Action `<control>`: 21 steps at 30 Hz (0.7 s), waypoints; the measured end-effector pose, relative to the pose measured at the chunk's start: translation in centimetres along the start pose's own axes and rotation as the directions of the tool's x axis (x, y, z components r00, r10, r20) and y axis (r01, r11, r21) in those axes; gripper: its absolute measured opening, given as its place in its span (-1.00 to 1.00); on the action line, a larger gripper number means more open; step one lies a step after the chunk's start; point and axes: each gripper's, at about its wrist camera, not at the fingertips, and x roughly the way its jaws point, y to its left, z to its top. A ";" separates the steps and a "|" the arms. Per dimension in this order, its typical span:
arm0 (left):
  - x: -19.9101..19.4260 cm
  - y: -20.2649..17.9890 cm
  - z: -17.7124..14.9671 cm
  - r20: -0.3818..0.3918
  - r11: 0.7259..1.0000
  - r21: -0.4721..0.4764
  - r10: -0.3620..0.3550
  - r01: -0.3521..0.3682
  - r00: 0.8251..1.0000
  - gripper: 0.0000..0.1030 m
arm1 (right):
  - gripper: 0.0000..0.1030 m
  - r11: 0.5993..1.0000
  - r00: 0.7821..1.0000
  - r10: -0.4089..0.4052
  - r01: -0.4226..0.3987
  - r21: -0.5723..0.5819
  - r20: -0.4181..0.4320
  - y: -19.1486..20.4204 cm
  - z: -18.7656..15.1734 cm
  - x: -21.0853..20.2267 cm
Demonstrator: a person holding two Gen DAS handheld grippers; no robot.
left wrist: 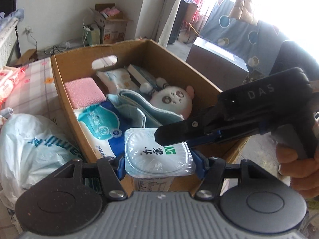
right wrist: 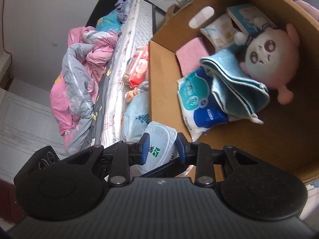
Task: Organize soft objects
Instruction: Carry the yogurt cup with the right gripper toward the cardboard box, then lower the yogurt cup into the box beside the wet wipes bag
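Observation:
My left gripper [left wrist: 159, 165] is shut on a white yogurt cup [left wrist: 157, 155] with a printed foil lid, a blue pad on each side. It hangs over the near end of an open cardboard box [left wrist: 65, 75]. From the right, my right gripper [left wrist: 169, 139] lies across the lid's far corner. In the right wrist view its pads [right wrist: 144, 149] stand a little apart, with the lid [right wrist: 159, 139] showing in the gap. The right gripper [right wrist: 162, 149] looks open. The box [right wrist: 161, 75] holds a white plush [left wrist: 173, 97], a teal cloth [left wrist: 135, 107], a tissue pack [left wrist: 99, 123] and a pink pad [left wrist: 83, 93].
A white plastic bag [left wrist: 30, 143] lies left of the box on the bed. A pink quilt [right wrist: 79, 69] and a red wipes pack [right wrist: 137, 67] lie further along the mattress. A hand [left wrist: 295, 169] holds the right gripper. A dark cabinet [left wrist: 215, 63] stands beyond the box.

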 end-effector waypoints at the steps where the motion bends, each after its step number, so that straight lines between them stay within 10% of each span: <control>1: 0.5 0.0 -0.1 -0.025 1.000 0.003 0.002 -0.002 1.000 0.24 | -0.44 1.000 1.000 0.002 -0.002 0.019 -0.018 -0.8 -0.1 0.3; 21: -6.9 1.8 -2.2 0.116 0.994 -0.058 0.100 -0.094 0.988 0.44 | -0.28 0.990 0.979 -0.138 0.139 -0.005 -0.153 -3.1 -0.2 4.5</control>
